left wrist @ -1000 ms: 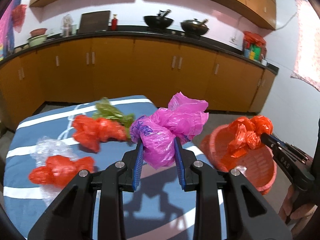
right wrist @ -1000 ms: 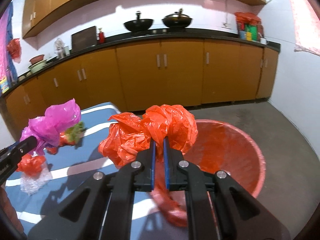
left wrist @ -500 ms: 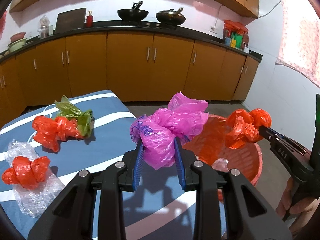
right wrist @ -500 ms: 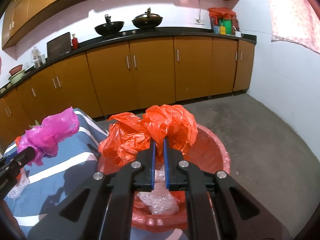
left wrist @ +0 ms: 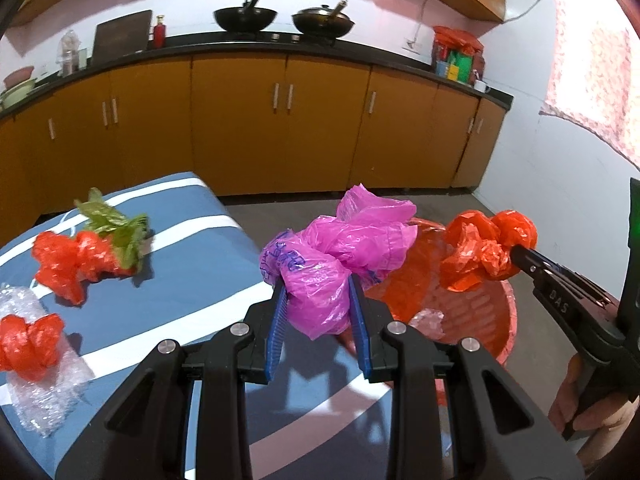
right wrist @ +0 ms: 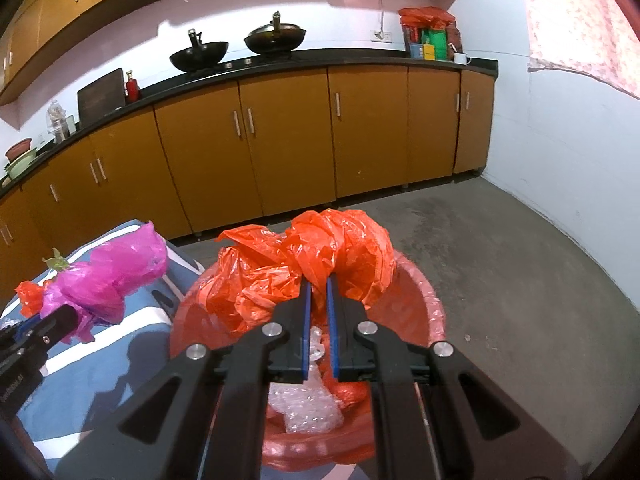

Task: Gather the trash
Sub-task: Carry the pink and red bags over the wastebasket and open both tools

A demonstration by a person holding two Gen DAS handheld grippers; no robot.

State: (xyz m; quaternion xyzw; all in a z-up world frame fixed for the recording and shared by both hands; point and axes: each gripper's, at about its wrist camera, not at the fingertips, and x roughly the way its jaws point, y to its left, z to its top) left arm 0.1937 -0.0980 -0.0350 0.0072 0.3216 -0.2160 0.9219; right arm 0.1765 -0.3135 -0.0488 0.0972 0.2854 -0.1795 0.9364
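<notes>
right gripper (right wrist: pixel 316 292) clamped tight on the crumpled orange bag (right wrist: pixel 304 268), jaws nearly together with just a thin fold of plastic between the pads. It hangs right over the red basin (right wrist: pixel 432 312); bubble wrap (right wrist: pixel 308 404) already lies in the bottom, at 6 o'clock from the bag

left gripper (left wrist: pixel 316 300) clamped on the pink bag (left wrist: pixel 340 256), jaws held part-way apart by the wad. In the left wrist view the basin sits at 3 o'clock from the pink bag, which looks to hang above the edge of the blue striped table (left wrist: pixel 192 280), not yet over the rim

step, as I read it: both hands carrying trash to the basin, right one at the drop point, left one short of it

next move: part the right jaws and let the orange bag fall; thin film may cling to a pad, so open wide. Left needs to go further toward 3 o'clock before release

still on the table at 9 o'clock from the left gripper: red bag with green leaves (left wrist: pixel 84 256), another red bag on bubble wrap (left wrist: pixel 30 344)
</notes>
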